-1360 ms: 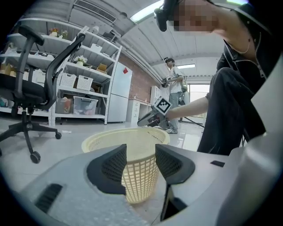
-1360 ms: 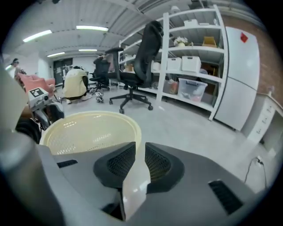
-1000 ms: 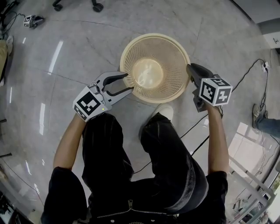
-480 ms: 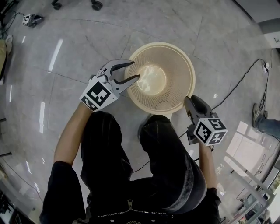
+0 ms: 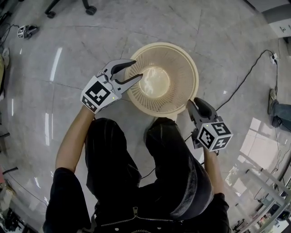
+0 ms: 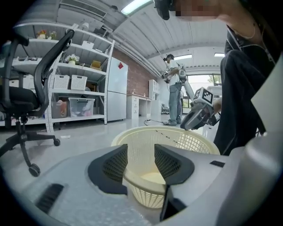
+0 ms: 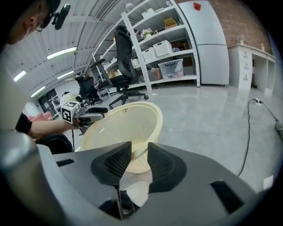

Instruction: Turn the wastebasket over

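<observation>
L gripper (image 5: 137, 69) is clamped on the tilted wastebasket (image 5: 172, 98) at its rim (mouth mostly up). R gripper (image 5: 191, 105) is just beside the rim; its jaws have just been opening, now half apart w/ nothing held.

Bright, even light falls from ceiling strip lights (image 6: 135, 5) — the polished floor (image 5: 57, 61) throws back long white glare streaks. Shadows are faint. Both gripper views bend hard toward dark rounded edges, and their nearest foreground looks soft.
</observation>
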`<state>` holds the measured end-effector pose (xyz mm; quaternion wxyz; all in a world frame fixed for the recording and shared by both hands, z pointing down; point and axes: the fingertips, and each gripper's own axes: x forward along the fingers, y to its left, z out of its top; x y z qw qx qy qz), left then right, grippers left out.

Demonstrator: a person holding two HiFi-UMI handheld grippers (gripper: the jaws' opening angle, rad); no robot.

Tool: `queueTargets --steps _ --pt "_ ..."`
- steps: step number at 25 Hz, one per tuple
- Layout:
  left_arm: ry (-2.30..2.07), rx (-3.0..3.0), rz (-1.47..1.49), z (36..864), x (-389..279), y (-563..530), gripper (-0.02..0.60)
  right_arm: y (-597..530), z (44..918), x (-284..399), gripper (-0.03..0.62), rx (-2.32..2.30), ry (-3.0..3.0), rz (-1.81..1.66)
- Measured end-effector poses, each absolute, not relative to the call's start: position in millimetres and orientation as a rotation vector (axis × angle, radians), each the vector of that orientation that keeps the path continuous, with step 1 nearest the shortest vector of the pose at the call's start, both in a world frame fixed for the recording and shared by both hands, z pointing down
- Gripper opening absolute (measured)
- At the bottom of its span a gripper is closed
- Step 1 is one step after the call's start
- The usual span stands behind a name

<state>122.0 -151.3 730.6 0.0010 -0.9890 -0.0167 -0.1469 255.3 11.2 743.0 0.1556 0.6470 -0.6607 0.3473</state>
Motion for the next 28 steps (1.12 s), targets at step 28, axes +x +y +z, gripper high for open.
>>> queueTargets --steps 28 --pt "0.461 -3.198 -0.433 403 37 -152 0.011 -42 370 315 0.012 1.874 -1.999 0.697"
